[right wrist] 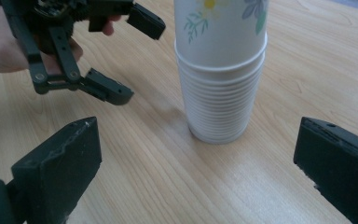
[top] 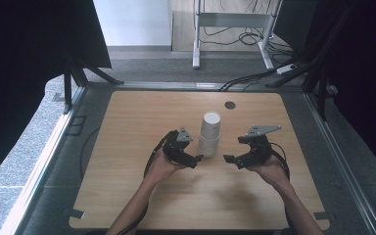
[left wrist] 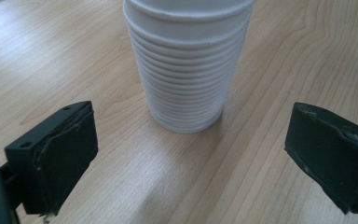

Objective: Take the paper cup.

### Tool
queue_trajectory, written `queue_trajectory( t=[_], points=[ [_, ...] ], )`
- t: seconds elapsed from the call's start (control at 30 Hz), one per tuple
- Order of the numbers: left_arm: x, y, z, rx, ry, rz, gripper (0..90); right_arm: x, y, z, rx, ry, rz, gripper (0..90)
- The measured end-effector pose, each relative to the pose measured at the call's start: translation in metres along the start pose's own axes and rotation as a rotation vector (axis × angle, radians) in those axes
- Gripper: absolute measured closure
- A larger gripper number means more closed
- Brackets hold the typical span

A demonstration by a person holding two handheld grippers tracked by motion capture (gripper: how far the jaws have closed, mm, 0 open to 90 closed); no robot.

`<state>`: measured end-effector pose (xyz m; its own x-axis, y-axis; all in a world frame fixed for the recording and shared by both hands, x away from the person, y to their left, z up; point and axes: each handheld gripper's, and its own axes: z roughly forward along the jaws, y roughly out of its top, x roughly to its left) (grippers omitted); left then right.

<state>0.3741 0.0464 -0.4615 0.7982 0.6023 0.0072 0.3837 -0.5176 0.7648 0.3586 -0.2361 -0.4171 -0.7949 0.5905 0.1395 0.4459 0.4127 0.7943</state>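
A tall stack of white paper cups (top: pixel 209 134) stands upright near the middle of the wooden table (top: pixel 137 117). Its top cup bears a flower print (right wrist: pixel 219 84), and the ribbed rims of the lower cups show close up (left wrist: pixel 189 70). My left gripper (top: pixel 196 159) is just left of the stack's base, open, its jaws (left wrist: pixel 191 158) wide apart and a little short of the cups. My right gripper (top: pixel 234 149) is open on the stack's right side, pointing at it with nothing between its jaws (right wrist: pixel 198 172). The left gripper (right wrist: pixel 133 56) and the hand holding it appear beyond the stack's left.
A small dark round hole (top: pixel 230 105) lies in the table behind the cups. Beyond the far edge stand white desk legs (top: pixel 196 34) and floor cables (top: pixel 254 76). Black curtains hang at both sides.
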Motion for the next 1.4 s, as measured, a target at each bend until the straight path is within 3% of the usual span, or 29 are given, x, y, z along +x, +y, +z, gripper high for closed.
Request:
queue_trajectory(
  t=[0.87,1.4],
  points=[
    [0.01,0.023,0.023,-0.058,-0.035,-0.032,5.0,-0.009,0.039,0.018,-0.002,0.017,0.003,1.6],
    [0.01,0.035,0.033,-0.069,-0.05,-0.032,10.5,-0.016,0.06,0.025,-0.001,0.003,-0.02,13.0]
  ],
)
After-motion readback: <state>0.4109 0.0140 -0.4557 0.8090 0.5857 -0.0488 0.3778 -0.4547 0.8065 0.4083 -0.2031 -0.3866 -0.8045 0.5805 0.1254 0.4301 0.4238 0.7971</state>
